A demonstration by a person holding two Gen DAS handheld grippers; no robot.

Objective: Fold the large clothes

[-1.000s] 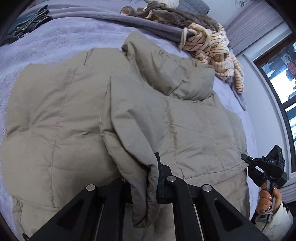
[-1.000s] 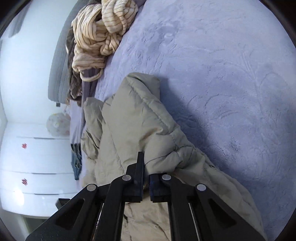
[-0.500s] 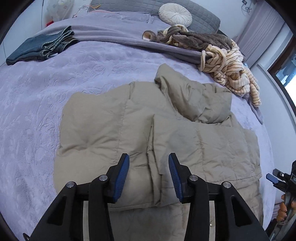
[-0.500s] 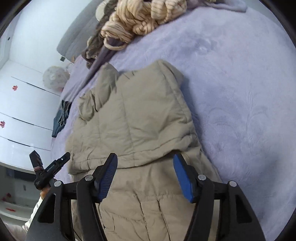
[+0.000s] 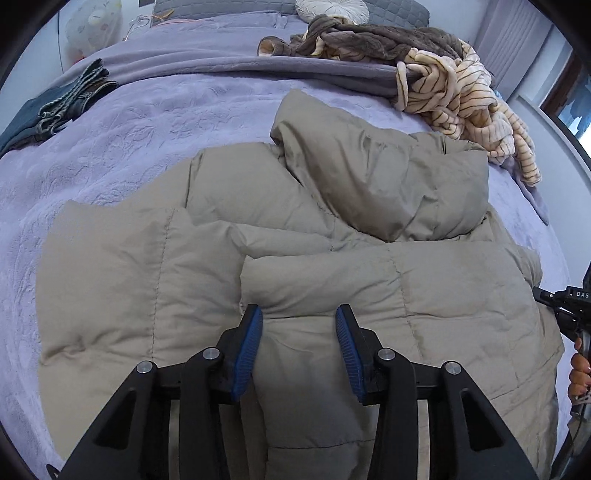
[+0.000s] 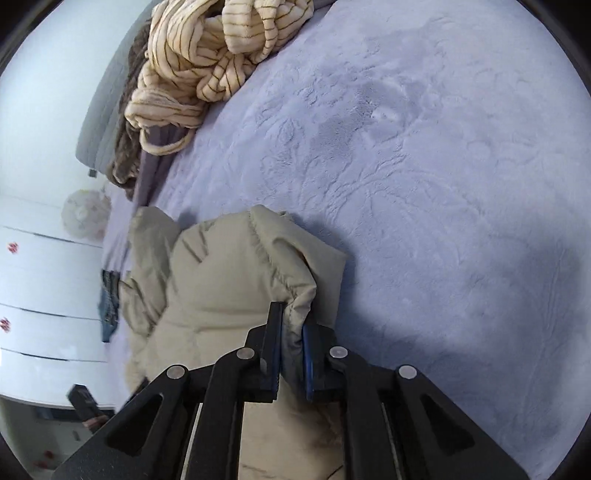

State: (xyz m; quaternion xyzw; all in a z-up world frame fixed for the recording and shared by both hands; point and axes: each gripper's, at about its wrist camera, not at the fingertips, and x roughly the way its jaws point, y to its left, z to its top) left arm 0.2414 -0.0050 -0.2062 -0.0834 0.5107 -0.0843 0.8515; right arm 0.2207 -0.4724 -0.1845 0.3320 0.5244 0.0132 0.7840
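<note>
A large beige puffer jacket lies spread on the lilac bed cover, its hood bunched toward the headboard and one panel folded over the middle. My left gripper is open just above the jacket's near part, with folded fabric between the blue pads but not clamped. My right gripper is shut on a gathered cuff or hem edge of the jacket and holds it lifted above the bed cover. The right gripper also shows at the right edge of the left wrist view.
A cream striped garment and a brown fleece lie heaped near the headboard. Folded jeans sit at the bed's far left. A round pillow is at the head. White drawers stand beside the bed.
My left gripper let go of the jacket fold, opened and stayed open, drawing close over the jacket. My right gripper opened, then shut again on the jacket's cuff edge.
</note>
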